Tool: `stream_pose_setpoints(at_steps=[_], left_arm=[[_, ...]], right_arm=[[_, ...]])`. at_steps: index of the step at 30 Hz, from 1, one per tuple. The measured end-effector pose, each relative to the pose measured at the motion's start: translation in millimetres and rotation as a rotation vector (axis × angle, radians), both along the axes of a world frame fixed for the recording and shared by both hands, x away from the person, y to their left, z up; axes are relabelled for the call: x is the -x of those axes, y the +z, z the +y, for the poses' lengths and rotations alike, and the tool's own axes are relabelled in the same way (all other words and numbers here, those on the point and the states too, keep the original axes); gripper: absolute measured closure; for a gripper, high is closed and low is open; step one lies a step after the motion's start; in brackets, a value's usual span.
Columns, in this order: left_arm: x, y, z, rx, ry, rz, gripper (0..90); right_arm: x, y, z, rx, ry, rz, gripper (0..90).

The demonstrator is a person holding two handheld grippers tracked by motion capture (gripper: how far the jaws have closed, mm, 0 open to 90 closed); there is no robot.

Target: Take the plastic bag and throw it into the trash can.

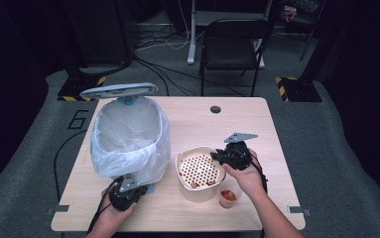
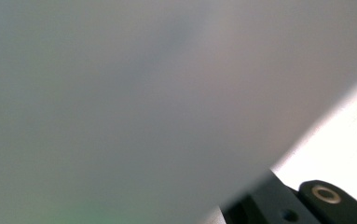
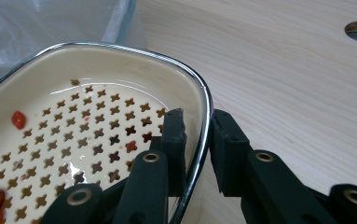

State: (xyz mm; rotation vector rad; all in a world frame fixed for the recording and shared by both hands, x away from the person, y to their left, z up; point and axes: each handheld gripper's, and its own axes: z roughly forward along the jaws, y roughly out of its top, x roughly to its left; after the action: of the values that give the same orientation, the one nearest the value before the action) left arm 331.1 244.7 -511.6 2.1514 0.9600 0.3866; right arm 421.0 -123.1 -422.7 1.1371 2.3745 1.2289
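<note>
1. Dark room behind, a folding chair and loose cables on the grey floor; light wooden table in front, with a cable hole at its far edge.
2. Bin lined with a clear bag stands at the left of the table, lid swung up at its far side.
3. Cream strainer basin sits just right of the bin, near the middle of the table, upright on its base. Perforated insert lies flat and faces up; long axis appears to run near to far, hard to be sure.
4. Right gripper: fingers narrow, clamped across the basin's metal-edged right rim, one inside, one outside.
5. Left gripper rests at the foot of the bin; its own view is blurred by the bag, so I cannot tell how its fingers stand.
6. Small cup of reddish scraps stands at the near right of the basin.
7. Progress, as judged: rim is gripped, nothing tipped yet. A few red bits lie on the insert. Lifting, tilting toward the bin and emptying look to be left.
</note>
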Motion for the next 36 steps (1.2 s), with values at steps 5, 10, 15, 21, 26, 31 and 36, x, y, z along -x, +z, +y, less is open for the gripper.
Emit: stream_pose_setpoints(at_steps=[5, 10, 15, 21, 26, 31, 36], left_arm=[[0.1, 0.0, -0.1, 0.0, 0.003, 0.001, 90.0], [0.1, 0.1, -0.1, 0.0, 0.004, 0.002, 90.0], [0.4, -0.3, -0.7, 0.008, 0.008, 0.001, 90.0], [0.5, 0.3, -0.7, -0.002, 0.008, 0.003, 90.0], [0.5, 0.2, -0.6, -0.001, 0.006, 0.003, 90.0], [-0.1, 1.7, 1.8, -0.041, -0.01, 0.004, 90.0], [-0.5, 1.8, 2.5, -0.046, -0.016, 0.005, 90.0]], right_arm=[[1.4, 0.0, 2.8, 0.005, 0.019, -0.006, 76.7], [7.7, 9.9, -1.2, -0.059, 0.019, -0.042, 58.0], [16.5, 18.9, -7.9, -0.055, 0.015, -0.077, 49.6], [33.5, 21.5, -26.9, -0.066, -0.002, -0.077, 42.3], [46.9, 23.6, -41.6, -0.058, -0.014, -0.088, 35.1], [57.4, 22.3, -52.7, -0.054, -0.02, -0.084, 28.5], [69.0, 13.3, -61.6, -0.028, -0.01, -0.082, 21.2]])
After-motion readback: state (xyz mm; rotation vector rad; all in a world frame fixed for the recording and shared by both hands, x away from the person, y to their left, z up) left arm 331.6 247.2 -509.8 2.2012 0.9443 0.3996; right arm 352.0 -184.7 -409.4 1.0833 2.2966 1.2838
